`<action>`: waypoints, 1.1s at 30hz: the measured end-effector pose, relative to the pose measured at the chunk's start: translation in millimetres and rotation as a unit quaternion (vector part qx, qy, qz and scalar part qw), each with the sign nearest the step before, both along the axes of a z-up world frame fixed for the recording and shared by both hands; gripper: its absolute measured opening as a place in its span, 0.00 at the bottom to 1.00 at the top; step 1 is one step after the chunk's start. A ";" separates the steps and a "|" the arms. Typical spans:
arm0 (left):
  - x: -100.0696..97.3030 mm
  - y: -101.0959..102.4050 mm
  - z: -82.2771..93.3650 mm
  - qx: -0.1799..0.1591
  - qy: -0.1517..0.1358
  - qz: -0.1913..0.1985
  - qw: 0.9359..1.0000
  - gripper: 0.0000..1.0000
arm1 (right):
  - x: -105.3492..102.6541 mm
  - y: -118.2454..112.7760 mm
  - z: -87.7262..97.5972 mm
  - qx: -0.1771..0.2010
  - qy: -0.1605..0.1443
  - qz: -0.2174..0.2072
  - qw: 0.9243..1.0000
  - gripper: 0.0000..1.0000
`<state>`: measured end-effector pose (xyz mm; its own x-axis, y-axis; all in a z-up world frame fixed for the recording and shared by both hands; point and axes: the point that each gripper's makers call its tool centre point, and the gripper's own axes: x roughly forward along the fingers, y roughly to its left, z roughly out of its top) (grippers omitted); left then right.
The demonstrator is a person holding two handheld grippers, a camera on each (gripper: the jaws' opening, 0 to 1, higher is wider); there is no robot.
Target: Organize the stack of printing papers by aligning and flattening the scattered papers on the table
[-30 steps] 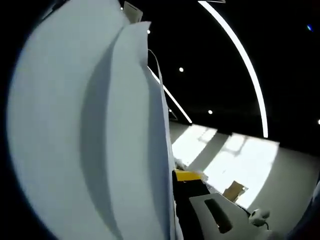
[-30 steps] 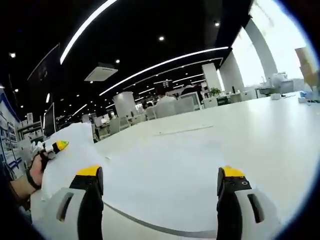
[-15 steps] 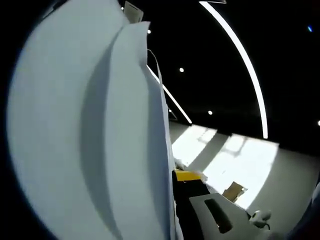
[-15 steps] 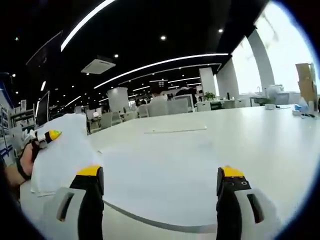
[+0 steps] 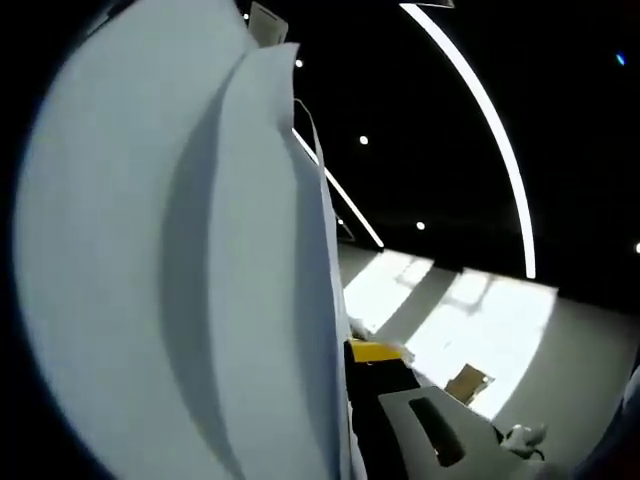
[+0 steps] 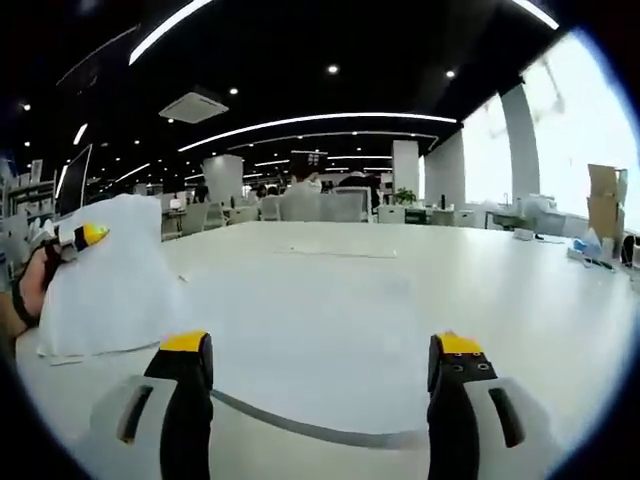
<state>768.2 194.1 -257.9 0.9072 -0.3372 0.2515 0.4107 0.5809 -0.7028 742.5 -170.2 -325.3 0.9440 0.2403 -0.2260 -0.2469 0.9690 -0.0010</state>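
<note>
On the white table [image 6: 520, 300] the papers [image 6: 110, 280] stand on edge at the left of the right gripper view, pinched near their top by the left gripper [image 6: 75, 240], with a hand [image 6: 22, 290] behind it. A single flat sheet [image 6: 310, 330] lies in front of the right gripper [image 6: 315, 375].

The step in hand looks like squaring the stack by tapping its lower edge on the table. To do it well, the grip should probably stay light enough for loose sheets to slide down level, with the stack kept upright. The right gripper could then steady the free side.

In the left gripper view, the sheets [image 5: 180, 260] curve close across the lens; its jaws are closed on the papers, one yellow-tipped finger [image 5: 375, 352] showing beside them. The right gripper's jaws stand wide apart, holding nothing, poised over the flat sheet.
</note>
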 end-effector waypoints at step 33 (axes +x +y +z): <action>1.6 1.9 2.3 -0.005 0.000 -0.002 1.000 0.06 | -8.0 -0.8 2.3 -0.034 -0.006 -0.032 0.999 0.87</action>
<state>769.8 196.0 -255.5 0.9057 -0.3383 0.2555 0.4134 0.5718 -0.7086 734.5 -171.0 -323.0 0.9596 0.1637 -0.2289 -0.1839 0.9805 -0.0696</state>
